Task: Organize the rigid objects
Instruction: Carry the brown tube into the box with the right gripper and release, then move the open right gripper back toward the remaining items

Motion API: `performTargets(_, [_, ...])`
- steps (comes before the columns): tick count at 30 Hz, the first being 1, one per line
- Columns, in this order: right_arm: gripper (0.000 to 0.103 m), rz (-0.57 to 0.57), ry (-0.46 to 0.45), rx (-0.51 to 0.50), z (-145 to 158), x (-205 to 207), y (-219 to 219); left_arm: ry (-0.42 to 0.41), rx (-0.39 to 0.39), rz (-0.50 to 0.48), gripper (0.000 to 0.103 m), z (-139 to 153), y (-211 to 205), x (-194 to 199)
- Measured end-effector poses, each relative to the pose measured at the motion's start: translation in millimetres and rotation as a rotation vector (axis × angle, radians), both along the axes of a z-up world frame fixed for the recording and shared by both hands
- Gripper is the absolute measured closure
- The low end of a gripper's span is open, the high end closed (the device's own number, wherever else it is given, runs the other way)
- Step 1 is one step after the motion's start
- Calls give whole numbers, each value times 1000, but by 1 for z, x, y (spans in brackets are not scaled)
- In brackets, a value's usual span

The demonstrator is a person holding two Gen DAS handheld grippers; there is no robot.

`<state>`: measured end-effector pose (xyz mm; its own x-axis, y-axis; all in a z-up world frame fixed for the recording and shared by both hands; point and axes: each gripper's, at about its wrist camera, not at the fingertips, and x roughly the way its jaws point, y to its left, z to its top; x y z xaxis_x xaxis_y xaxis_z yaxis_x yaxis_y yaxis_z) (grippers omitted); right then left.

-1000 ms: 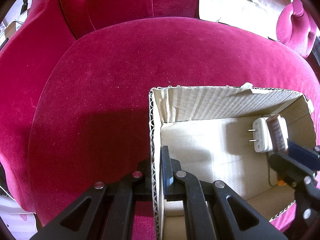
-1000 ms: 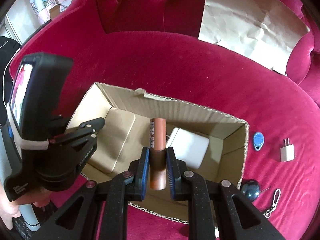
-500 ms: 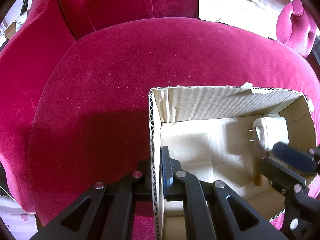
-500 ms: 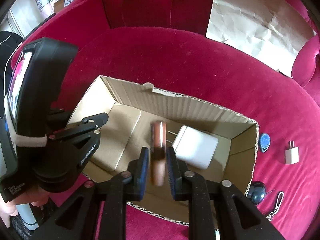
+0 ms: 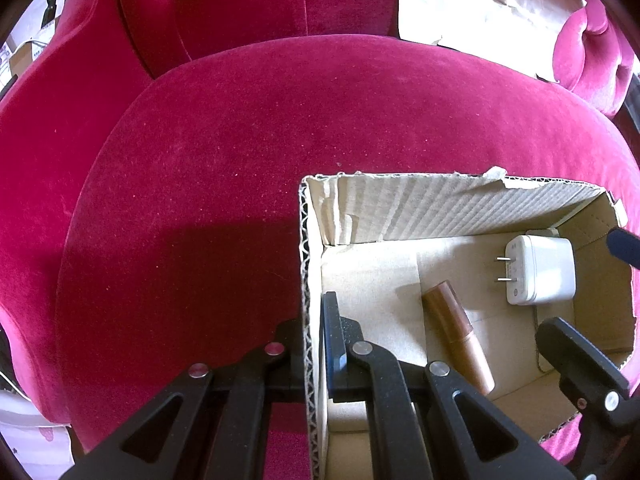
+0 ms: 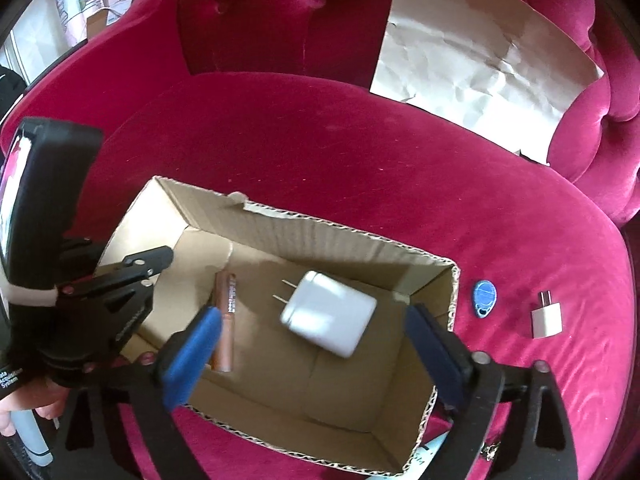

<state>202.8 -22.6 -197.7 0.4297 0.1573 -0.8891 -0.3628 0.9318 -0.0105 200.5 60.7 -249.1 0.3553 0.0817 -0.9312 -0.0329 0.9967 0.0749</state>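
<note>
An open cardboard box (image 5: 440,208) (image 6: 340,236) sits on a red velvet sofa. My left gripper (image 5: 306,332) (image 6: 156,262) is shut on the box's left wall. My right gripper (image 6: 316,344) (image 5: 600,300) hovers over the box, its jaws opening wide with nothing pressed between the pads. A brown tube (image 5: 456,332) (image 6: 225,320) lies on the box floor near the left wall. A white plug charger (image 5: 536,276) (image 6: 328,318) lies beside it, prongs toward the tube.
On the cushion right of the box lie a blue key fob (image 6: 485,298) and a small white plug adapter (image 6: 546,318). A crumpled paper sheet (image 6: 480,52) (image 5: 480,12) leans on the sofa back. A person's hand (image 6: 24,404) holds the left gripper's handle.
The right gripper's jaws spread wide and let go of the brown tube, which dropped onto the box floor beside the charger. The left gripper stayed clamped on the box wall.
</note>
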Motion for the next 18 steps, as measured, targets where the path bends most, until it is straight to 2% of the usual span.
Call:
performTargets(2, [0,-4,-3,2,0,1,-2,0,3,-2,99,0,-1,0])
performTargets(18, [0,-12,-57,-8,14,-3,-8,-2,6,-3,99,1,-2,-2])
